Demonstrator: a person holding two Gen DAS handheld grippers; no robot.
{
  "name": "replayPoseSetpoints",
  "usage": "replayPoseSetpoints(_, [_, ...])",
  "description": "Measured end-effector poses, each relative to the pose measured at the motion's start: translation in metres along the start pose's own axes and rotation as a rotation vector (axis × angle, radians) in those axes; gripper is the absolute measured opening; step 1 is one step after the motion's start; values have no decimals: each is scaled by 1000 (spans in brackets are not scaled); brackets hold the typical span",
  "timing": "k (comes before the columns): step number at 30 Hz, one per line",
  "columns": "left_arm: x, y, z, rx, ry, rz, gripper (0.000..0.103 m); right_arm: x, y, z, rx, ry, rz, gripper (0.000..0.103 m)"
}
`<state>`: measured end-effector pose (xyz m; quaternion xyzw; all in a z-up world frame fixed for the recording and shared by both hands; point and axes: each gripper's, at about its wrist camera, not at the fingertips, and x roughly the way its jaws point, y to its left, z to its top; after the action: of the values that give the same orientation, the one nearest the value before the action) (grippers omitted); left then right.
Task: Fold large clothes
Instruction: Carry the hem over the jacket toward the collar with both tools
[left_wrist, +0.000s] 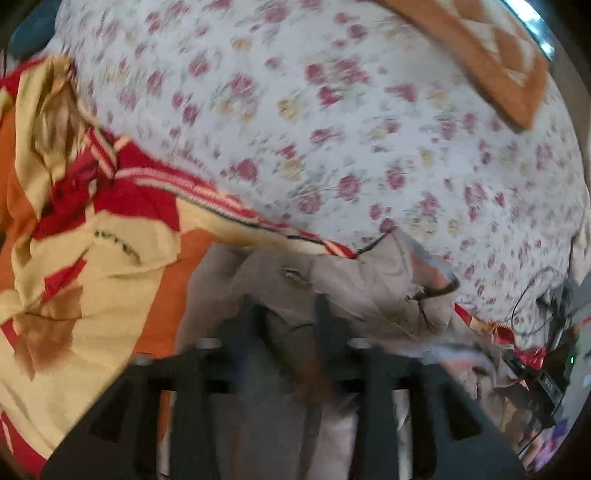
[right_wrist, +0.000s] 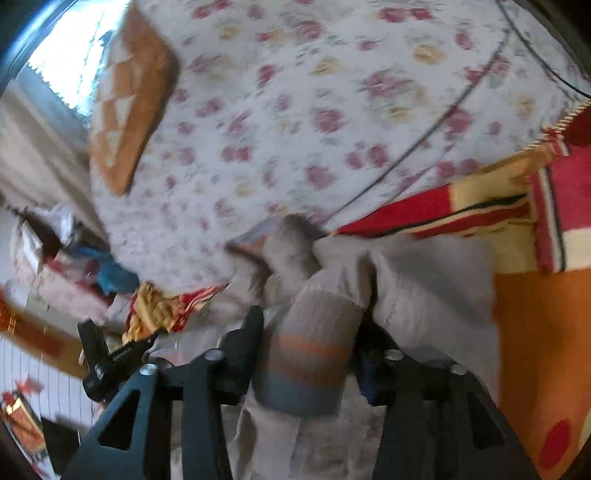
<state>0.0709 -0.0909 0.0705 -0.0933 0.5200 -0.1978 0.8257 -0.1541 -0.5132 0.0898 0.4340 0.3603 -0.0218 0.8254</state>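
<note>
Two grippers work over a bed covered by a white floral sheet (left_wrist: 332, 129). Both views are smeared by motion, so fine detail is lost and no brand, label or writing can be read anywhere.

From the left wrist camera, the left gripper (left_wrist: 286, 306) points down at a beige-grey garment (left_wrist: 369, 280) that lies bunched at the near edge of the bed, partly over a red, cream and orange blanket (left_wrist: 92, 240). Its fingers (left_wrist: 325, 314) stand moderately apart with folds of the garment between and beneath them; whether the pads press on the cloth I cannot tell. A small button-like mark shows on the fabric just above the fingers. An orange and cream patterned cushion (left_wrist: 491, 62) lies at the far side of the bed.

From the right wrist camera, the right gripper (right_wrist: 306, 332) also stands part-way open. A ribbed cuff (right_wrist: 306, 354) of the garment, banded orange and blue-grey, sits between its fingers (right_wrist: 243, 332); the grip itself cannot be judged through the blur. A thin dark cable (right_wrist: 424, 140) runs across the sheet. The other gripper shows at lower left.
</note>
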Motion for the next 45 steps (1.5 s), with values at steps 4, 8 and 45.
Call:
replayPoseSetpoints(4, [-30, 9, -6, 27, -18, 22, 65, -47, 11, -5, -76, -99, 16, 52])
replayPoseSetpoints(8, [-48, 22, -37, 41, 44, 66, 73, -23, 43, -30, -283, 17, -92, 52])
replayPoseSetpoints(45, [-40, 17, -77, 179, -50, 148, 79, 82, 86, -49, -427, -8, -484, 65])
